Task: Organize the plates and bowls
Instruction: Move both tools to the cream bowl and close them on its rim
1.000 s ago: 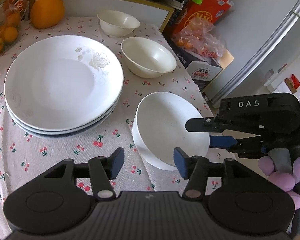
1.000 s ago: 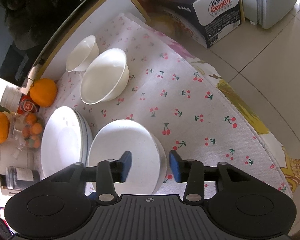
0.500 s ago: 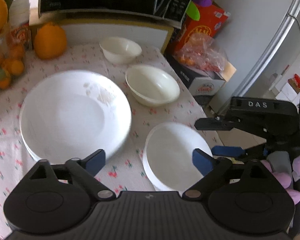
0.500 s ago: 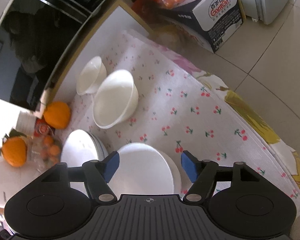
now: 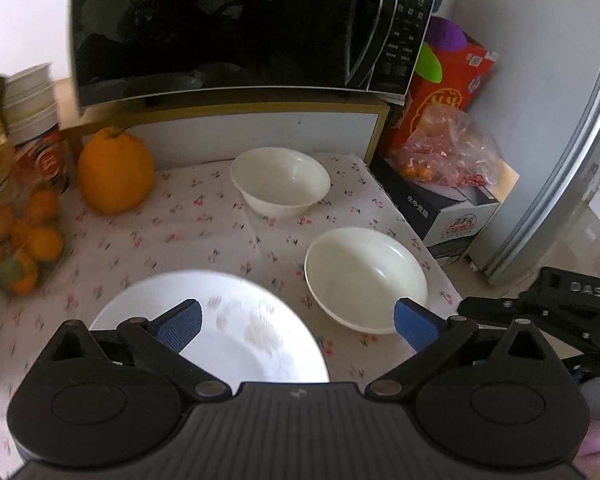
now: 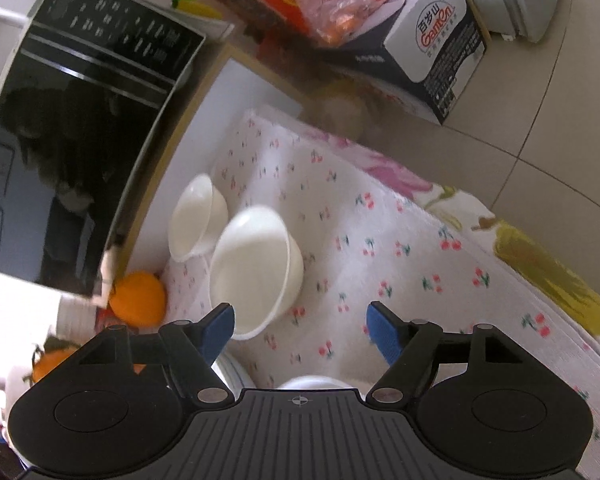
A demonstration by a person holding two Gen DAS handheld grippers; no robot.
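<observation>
Plates [image 5: 236, 332] lie stacked just beneath the left gripper [image 5: 298, 326], whose jaws have just been opening and stand wide with nothing between them. Right gripper [image 6: 300, 330] jaws have likewise just been opening, empty, above the cloth-covered counter [image 6: 360, 216]. Beside the plates sits a wide bowl [image 5: 366, 278]; beyond it a smaller bowl [image 5: 280, 186], nearer the microwave [image 5: 236, 28]. An orange fruit [image 5: 116, 174] sits far side of the plates.
</observation>
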